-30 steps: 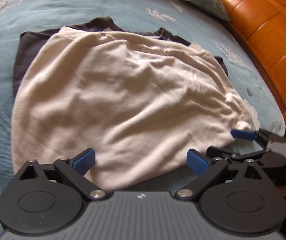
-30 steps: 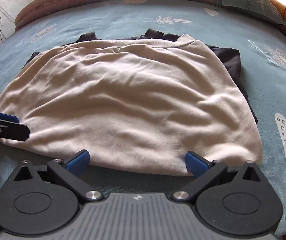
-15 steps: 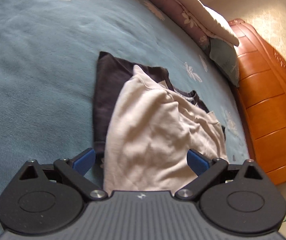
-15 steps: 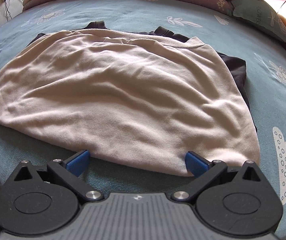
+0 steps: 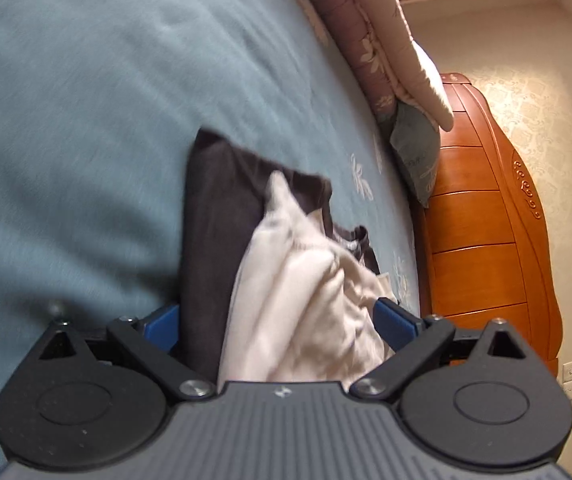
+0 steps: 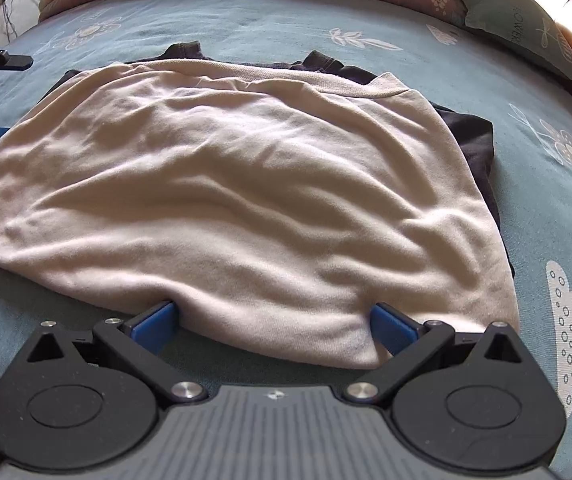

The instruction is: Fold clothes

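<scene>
The right gripper, jaws spread, straddles the near hem of the cream garment at frame centre; the left gripper, also spread, views it edge-on. Next, likely: pinch the hem, fold.

The left tool stands wide open over a cream shirt lying on a dark shirt on the bed.

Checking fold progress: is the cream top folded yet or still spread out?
Spread out. The cream top lies flat and wrinkled over the dark garment, with no fold visible.
</scene>
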A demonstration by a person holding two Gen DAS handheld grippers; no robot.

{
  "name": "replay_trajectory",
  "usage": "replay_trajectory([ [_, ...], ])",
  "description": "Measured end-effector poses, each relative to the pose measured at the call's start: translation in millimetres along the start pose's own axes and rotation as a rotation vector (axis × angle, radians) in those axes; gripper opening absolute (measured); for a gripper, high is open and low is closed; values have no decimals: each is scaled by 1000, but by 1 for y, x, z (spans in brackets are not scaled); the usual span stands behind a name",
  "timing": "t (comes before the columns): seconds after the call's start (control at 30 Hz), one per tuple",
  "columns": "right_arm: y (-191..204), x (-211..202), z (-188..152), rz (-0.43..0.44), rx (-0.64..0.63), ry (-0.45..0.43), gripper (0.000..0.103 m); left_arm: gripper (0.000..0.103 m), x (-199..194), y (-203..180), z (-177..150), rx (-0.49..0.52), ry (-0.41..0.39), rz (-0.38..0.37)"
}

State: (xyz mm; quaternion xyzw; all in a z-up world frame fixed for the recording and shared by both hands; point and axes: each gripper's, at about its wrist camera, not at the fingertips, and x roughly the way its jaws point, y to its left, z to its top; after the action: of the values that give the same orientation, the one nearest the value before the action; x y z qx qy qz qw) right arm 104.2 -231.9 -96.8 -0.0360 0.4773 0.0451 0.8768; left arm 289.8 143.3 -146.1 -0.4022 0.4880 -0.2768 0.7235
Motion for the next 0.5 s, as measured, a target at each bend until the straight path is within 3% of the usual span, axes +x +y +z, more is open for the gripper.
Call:
replay_trajectory([
  [0.13, -1, 1, 1, 1, 7, -3, 103, 97, 8, -5, 8, 15, 8, 9],
  [0.37, -1, 0, 1, 5, 5, -5, 103, 96, 3, -7, -22, 64, 93, -1],
  [0.5, -1, -1, 1, 3, 17, -11, 103, 96, 8, -9, -12, 65, 79, -12],
])
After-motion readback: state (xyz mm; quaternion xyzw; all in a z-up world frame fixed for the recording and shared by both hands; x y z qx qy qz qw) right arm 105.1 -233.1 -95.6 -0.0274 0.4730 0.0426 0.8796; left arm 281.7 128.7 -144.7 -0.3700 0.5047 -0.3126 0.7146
